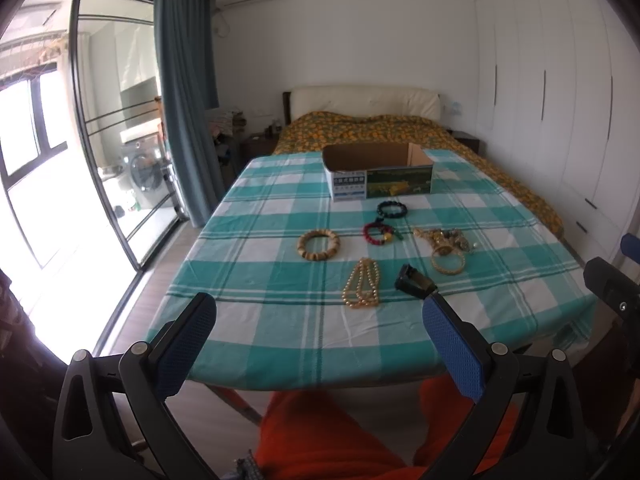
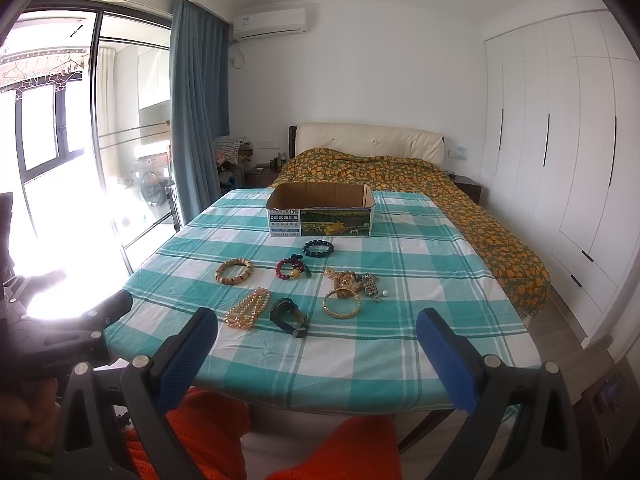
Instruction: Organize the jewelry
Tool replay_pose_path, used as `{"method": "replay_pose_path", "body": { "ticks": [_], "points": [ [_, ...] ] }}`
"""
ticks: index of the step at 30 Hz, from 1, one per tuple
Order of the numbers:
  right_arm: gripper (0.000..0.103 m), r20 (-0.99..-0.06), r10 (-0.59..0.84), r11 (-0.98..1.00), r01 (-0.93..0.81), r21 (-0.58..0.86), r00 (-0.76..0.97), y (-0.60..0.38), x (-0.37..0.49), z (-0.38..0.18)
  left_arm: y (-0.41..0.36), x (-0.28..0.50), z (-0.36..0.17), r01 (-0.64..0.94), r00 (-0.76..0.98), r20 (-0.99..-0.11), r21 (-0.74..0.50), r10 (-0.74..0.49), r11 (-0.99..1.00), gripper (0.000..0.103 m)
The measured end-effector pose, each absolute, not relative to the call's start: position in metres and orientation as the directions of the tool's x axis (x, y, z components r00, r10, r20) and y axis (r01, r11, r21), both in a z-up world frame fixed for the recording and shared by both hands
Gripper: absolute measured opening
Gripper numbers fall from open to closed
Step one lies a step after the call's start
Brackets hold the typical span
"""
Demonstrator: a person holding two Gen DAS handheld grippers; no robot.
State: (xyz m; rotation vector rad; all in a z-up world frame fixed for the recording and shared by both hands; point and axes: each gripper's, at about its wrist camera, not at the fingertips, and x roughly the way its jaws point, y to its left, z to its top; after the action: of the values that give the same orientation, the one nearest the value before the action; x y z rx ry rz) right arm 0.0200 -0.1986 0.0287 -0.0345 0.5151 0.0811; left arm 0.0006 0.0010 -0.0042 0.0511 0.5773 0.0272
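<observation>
The left gripper [image 1: 318,322] and right gripper [image 2: 316,334] both hang spread wide and hold nothing, short of the tabletop [image 2: 400,320] edge. On the checked cloth the jewelry lies loose: pearl necklace [image 2: 247,308] at 11 o'clock of the right gripper, black watch [image 2: 289,316] just beside it, gold bangle [image 2: 341,303] at 1 o'clock, wooden bracelet [image 2: 234,270], red bracelet [image 2: 292,269] and dark bracelet [image 2: 318,248] farther back. The cardboard box [image 2: 320,216] stands open at 12 o'clock; its floor is hidden.
</observation>
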Motion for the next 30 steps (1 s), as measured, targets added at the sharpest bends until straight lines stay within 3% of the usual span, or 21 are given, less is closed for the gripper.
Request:
{"method": "replay_pose_path", "body": {
  "ticks": [30],
  "points": [
    [0.101,-0.495,0.068,0.996,-0.085,-0.012,0.866,-0.1996,0.0234,0.0269,0.0028,0.0008,-0.0042,-0.014,0.831,-0.554,0.07,0.05,0.997,0.103]
  ]
}}
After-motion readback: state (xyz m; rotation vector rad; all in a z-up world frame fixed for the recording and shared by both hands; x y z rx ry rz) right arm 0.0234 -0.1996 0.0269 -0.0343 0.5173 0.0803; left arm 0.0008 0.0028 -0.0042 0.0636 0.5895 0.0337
